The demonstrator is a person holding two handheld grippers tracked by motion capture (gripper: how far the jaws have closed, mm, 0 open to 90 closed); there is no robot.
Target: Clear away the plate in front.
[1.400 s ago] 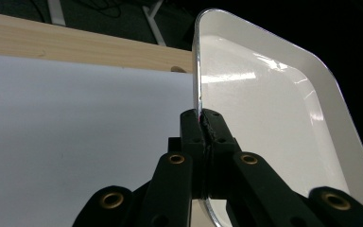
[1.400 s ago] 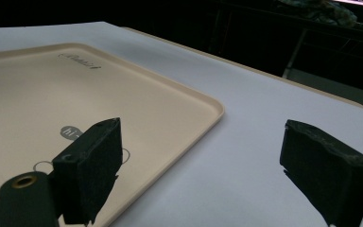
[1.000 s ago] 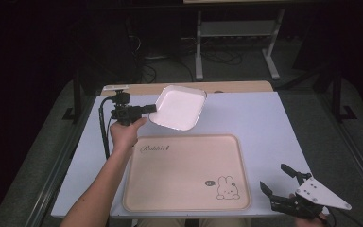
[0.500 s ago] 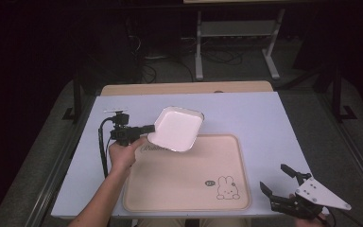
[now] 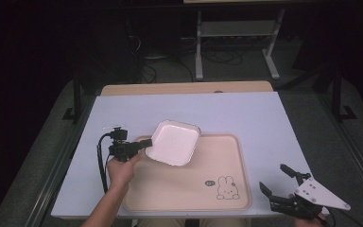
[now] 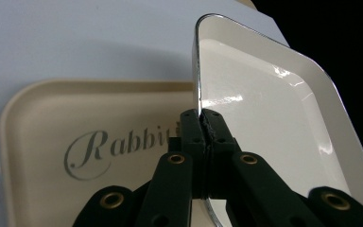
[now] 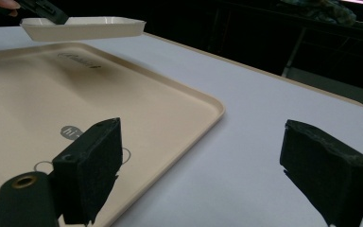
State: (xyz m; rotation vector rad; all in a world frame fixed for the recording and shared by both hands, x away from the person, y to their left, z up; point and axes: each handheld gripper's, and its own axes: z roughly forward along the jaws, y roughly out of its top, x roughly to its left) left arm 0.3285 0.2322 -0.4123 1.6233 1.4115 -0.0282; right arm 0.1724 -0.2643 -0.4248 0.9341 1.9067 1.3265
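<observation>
A white square dish (image 5: 174, 142) with a shiny rim hangs just above the far left corner of the beige rabbit tray (image 5: 189, 189). My left gripper (image 5: 144, 143) is shut on the dish's left rim; in the left gripper view the jaws pinch that rim (image 6: 202, 124) edge-on, with the dish (image 6: 274, 123) stretching away to the right. My right gripper (image 5: 275, 183) rests open at the table's near right corner, beside the tray's right edge. In the right gripper view its pads (image 7: 92, 168) stand wide apart with nothing between them, and the dish (image 7: 82, 27) floats over the tray (image 7: 75, 109) far off.
The tray lies on a pale blue-white table top (image 5: 246, 113) with a wooden strip (image 5: 184, 88) along its far edge. A metal frame (image 5: 236, 33) and cables stand on the dark floor beyond. The tray bears a rabbit drawing (image 5: 227, 187).
My left gripper has carried the dish down and toward me, from above the far table to just over the tray's far left corner. The right gripper has stayed put.
</observation>
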